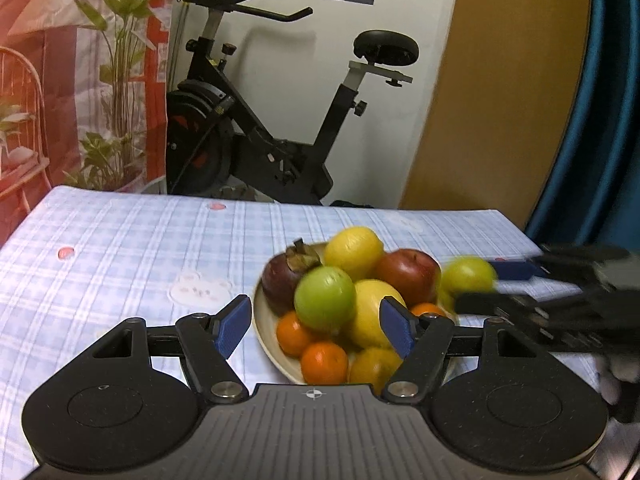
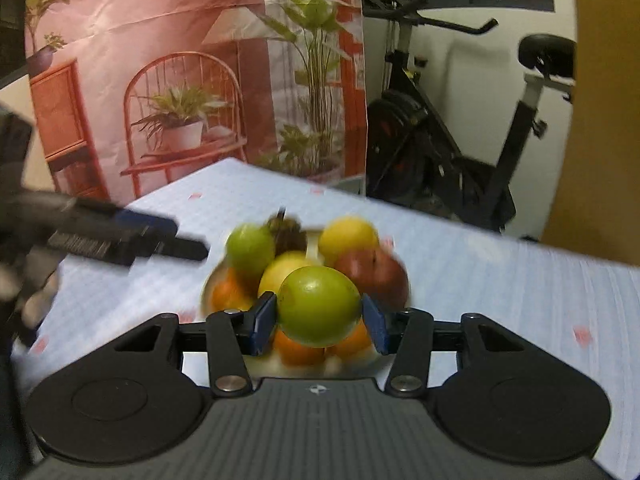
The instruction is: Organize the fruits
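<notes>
A beige plate [image 1: 262,320] holds a pile of fruit: a mangosteen [image 1: 286,278], a green fruit [image 1: 325,298], two lemons [image 1: 354,252], a red apple [image 1: 408,274] and several oranges [image 1: 324,362]. My left gripper [image 1: 316,322] is open and empty just in front of the pile. My right gripper [image 2: 320,322] is shut on a green-yellow fruit [image 2: 318,306] and holds it above the plate's near side; it shows blurred in the left wrist view [image 1: 468,276]. The plate [image 2: 212,280] and pile show behind it.
The table wears a blue checked cloth [image 1: 120,264]. An exercise bike [image 1: 256,136] stands behind the table, with a printed curtain [image 1: 80,80] at left and a wooden panel [image 1: 500,100] at right.
</notes>
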A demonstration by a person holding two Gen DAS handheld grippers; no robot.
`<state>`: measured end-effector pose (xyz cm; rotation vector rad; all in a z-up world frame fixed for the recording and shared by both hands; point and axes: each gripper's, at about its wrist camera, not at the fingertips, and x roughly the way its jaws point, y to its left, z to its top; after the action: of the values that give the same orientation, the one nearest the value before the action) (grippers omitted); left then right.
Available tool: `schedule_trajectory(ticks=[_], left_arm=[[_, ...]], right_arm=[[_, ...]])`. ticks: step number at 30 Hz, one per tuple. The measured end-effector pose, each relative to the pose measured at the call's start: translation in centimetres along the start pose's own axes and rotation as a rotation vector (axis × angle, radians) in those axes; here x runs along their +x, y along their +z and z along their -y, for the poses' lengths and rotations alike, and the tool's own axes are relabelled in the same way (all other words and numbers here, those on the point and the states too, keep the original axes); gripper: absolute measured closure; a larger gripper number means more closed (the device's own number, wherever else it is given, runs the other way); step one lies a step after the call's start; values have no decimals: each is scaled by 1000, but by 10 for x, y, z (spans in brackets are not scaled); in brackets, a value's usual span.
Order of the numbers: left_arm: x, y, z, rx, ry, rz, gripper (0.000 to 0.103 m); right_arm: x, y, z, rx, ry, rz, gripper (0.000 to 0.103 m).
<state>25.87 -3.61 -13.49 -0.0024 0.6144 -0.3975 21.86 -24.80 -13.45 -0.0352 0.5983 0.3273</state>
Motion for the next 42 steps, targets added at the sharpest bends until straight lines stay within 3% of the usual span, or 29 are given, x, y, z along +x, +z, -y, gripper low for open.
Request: schedule_trajectory(ticks=[9, 12, 18, 20, 27, 37, 42], left_arm=[[9, -3, -12, -27, -22, -8, 32], [13, -4, -16, -46, -42, -23, 44], [16, -4, -20, -73, -60, -24, 50], [15, -2, -22, -95, -62, -12, 60], [25, 4, -24, -116, -58, -14, 71], [27, 7, -14, -86, -73, -11, 74], [23, 6, -13, -73, -48, -12, 62]], right_arm=[[78, 31, -13, -71, -15, -4, 53], [90, 32, -12, -83, -15, -16, 53], [97, 30, -11, -90, -2, -22, 53], [97, 31, -11, -94, 3, -20, 52], [89, 31, -14, -100, 6, -6, 50], [66, 28, -7, -79, -4, 7, 50], [57, 25, -7, -61, -26, 10, 49]])
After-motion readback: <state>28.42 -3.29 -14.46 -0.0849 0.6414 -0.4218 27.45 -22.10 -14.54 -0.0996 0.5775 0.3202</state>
